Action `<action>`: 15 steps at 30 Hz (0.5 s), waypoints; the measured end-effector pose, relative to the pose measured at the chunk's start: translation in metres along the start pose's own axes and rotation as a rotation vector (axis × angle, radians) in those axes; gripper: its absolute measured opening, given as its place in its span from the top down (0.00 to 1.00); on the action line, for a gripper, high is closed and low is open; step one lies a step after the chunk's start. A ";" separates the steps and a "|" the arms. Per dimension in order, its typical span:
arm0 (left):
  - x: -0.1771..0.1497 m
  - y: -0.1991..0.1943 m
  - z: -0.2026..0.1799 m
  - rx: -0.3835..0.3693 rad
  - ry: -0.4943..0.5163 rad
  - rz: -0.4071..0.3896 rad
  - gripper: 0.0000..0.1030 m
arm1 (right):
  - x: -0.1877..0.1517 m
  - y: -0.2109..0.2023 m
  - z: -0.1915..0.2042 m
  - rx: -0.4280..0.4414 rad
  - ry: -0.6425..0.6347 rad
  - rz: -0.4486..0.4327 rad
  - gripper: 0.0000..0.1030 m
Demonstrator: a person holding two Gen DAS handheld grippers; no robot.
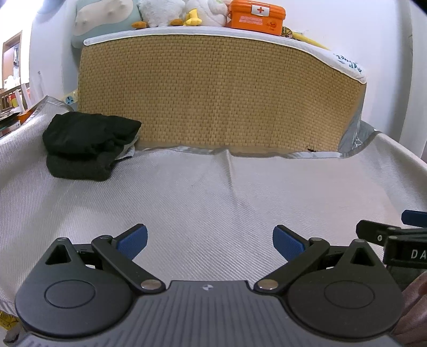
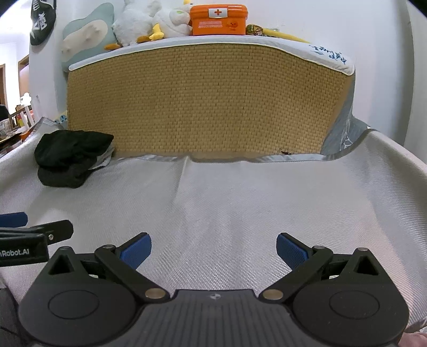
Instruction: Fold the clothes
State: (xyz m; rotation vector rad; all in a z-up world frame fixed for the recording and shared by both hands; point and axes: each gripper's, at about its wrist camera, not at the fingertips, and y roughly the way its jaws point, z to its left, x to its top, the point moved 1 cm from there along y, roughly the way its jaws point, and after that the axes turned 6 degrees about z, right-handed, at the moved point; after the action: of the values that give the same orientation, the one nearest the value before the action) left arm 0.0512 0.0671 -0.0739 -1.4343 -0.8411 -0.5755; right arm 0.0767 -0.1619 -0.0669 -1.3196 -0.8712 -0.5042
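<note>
A stack of folded dark clothes (image 1: 88, 145) lies at the far left of the white woven cloth (image 1: 213, 197), beside the wicker mattress edge; it also shows in the right wrist view (image 2: 70, 157). My left gripper (image 1: 210, 244) is open and empty, low over the bare cloth near its front. My right gripper (image 2: 213, 252) is open and empty, side by side with the left one. The right gripper's side shows at the right edge of the left wrist view (image 1: 395, 240), and the left gripper's side shows at the left edge of the right wrist view (image 2: 32, 237).
An upright woven mattress (image 1: 221, 90) stands along the far side of the cloth. On top of it sit an orange first-aid box (image 1: 256, 14), plush toys (image 1: 181, 12) and a pale cushion (image 1: 101, 21). A doorway and cluttered shelves (image 1: 10, 88) lie at far left.
</note>
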 end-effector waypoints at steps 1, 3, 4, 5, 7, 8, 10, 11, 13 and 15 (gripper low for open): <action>0.000 0.000 0.000 0.000 0.000 0.004 0.00 | 0.000 -0.001 0.001 0.003 -0.002 0.001 0.02; -0.001 0.000 0.000 -0.007 -0.006 0.015 0.00 | 0.000 -0.002 0.002 0.005 -0.003 0.008 0.02; -0.001 0.000 0.000 -0.010 -0.007 0.019 0.00 | 0.000 -0.002 0.002 0.005 -0.004 0.009 0.02; -0.001 -0.001 0.000 -0.009 -0.005 0.021 0.00 | 0.000 -0.003 0.002 0.002 -0.006 0.010 0.02; -0.002 -0.003 -0.001 -0.007 0.001 0.025 0.00 | 0.000 -0.004 0.001 0.001 -0.004 0.012 0.02; -0.002 -0.004 -0.001 -0.007 0.001 0.029 0.00 | 0.001 -0.005 0.001 0.002 -0.002 0.015 0.02; -0.001 -0.006 -0.002 -0.013 0.003 0.033 0.00 | 0.001 -0.007 -0.001 0.015 0.011 0.025 0.02; -0.002 -0.007 -0.003 -0.014 0.005 0.033 0.00 | 0.002 -0.009 -0.001 0.019 0.016 0.027 0.02; -0.003 -0.009 -0.003 -0.014 0.007 0.035 0.00 | 0.002 -0.011 -0.001 0.010 0.012 0.028 0.02; -0.004 -0.010 -0.004 -0.023 0.003 0.042 0.00 | 0.001 -0.012 -0.002 0.005 0.008 0.030 0.02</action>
State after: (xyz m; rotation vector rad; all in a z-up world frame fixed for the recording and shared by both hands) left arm 0.0421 0.0622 -0.0707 -1.4680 -0.8018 -0.5568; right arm 0.0687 -0.1659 -0.0585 -1.3236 -0.8443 -0.4828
